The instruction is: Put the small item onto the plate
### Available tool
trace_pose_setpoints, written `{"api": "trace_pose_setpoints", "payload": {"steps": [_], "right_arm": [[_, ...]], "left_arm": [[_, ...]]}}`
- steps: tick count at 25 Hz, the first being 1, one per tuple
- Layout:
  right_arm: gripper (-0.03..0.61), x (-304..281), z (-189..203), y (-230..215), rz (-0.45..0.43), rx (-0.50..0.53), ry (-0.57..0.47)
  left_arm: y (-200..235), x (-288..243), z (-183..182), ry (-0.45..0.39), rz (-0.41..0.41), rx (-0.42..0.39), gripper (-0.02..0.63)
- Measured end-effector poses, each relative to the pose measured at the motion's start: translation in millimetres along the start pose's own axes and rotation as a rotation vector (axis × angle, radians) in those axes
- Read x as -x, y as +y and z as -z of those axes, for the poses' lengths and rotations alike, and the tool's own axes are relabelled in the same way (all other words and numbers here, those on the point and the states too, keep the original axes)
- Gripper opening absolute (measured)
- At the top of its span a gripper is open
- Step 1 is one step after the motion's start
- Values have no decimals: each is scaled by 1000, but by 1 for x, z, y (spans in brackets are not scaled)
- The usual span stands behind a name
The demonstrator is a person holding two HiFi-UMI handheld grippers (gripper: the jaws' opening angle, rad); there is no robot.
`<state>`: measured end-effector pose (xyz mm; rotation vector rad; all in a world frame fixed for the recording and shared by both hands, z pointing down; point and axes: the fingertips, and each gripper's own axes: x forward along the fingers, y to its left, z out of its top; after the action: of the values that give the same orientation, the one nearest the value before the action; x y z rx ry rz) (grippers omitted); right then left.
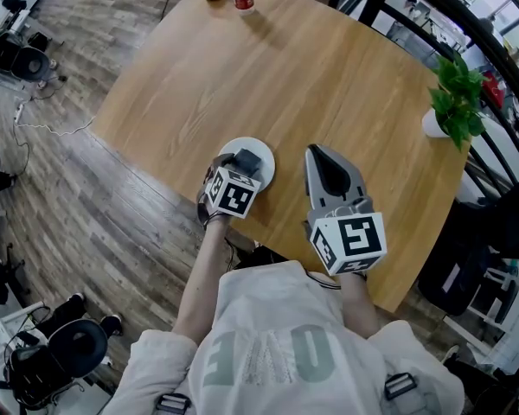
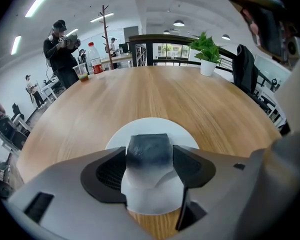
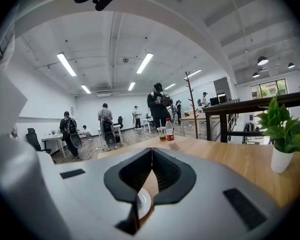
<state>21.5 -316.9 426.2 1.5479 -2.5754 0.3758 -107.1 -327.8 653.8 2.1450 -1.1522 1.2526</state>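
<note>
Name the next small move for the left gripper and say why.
Probably ease the left gripper down a touch, then open it. Its fingers are clamped on the small dark item, which is centred over the white plate. It is unclear whether the item touches the plate, so lowering it first should keep it from dropping or rolling off.

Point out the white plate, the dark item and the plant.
round white plate [image 2: 155, 125], left gripper view, far rim.
small dark grey block [image 2: 149, 151], left gripper view, top.
potted green plant [image 1: 457, 102], head view, leaves.
</note>
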Motion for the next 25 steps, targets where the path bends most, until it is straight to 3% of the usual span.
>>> {"api": "trace_pose_setpoints", "payload": {"steps": [5,10,12,13,16,20,25], "right_arm": [[18,-1,-2,5,-8,7,-2],[18,-2,-9,10,-16,18,-20],[18,-3,-13,12,-18,23,-33],[18,-3,-15,13,-17,26,-38],[18,-4,-23,18,-15,45,-59],[18,-6,-42,26,-15,70,-114],[18,-5,-63,37,-18,83,-183]], "left_arm": [[2,9,-6,-35,-39,-10,298],[14,42,-39,-185,-57,75,298],[20,64,-57,-291,-54,144,292],[23,77,-66,-356,-59,188,256],[38,129,-89,-606,-136,282,66],[59,211,-113,-924,-313,273,9],[77,282,-117,-1103,-447,333,9]]}}
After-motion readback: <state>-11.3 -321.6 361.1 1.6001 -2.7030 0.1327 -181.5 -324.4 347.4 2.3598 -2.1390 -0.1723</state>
